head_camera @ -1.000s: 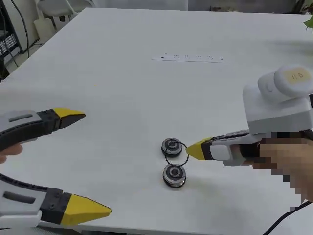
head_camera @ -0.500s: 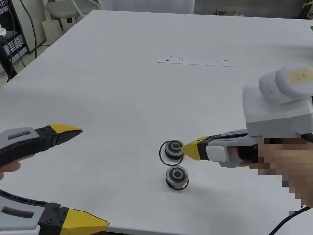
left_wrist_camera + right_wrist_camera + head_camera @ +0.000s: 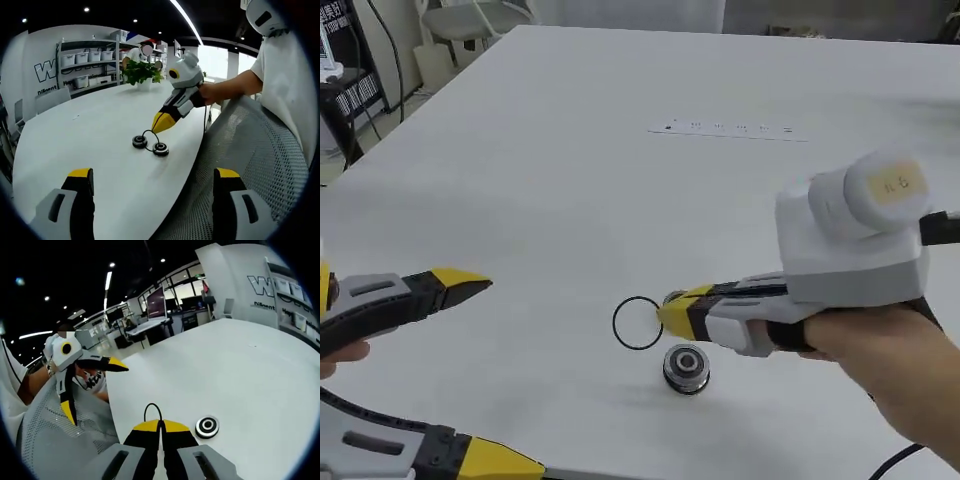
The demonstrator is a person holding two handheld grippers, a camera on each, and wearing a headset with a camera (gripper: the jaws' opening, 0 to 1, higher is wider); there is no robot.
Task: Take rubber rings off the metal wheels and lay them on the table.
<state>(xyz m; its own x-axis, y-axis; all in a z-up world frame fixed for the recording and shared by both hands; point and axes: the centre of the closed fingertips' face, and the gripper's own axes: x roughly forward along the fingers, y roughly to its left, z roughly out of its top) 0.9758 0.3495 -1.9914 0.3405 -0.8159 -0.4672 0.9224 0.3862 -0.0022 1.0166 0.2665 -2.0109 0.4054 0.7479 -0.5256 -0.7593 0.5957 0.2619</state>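
Observation:
My right gripper [image 3: 670, 314] is shut on a thin black rubber ring [image 3: 638, 323], which sticks out to the left of its yellow tips, off the wheels. One metal wheel [image 3: 686, 367] stands just in front of the tips; a second wheel [image 3: 140, 142] lies beside it and is mostly hidden behind the right gripper in the head view. In the right gripper view the ring [image 3: 152, 412] loops up from the shut tips [image 3: 161, 426], with a wheel [image 3: 207, 426] to their right. My left gripper [image 3: 510, 375] stands open at the near left, well apart from the wheels.
The white table [image 3: 570, 180] stretches far back, with a flush strip of sockets [image 3: 728, 127] near its middle. Chairs [image 3: 470, 20] stand beyond the far left corner. A mesh chair back [image 3: 240, 150] is close to the table's near edge.
The right gripper has drawn the ring to the left, off the far wheel and past it. The left gripper has stayed open. The head camera has shifted a little.

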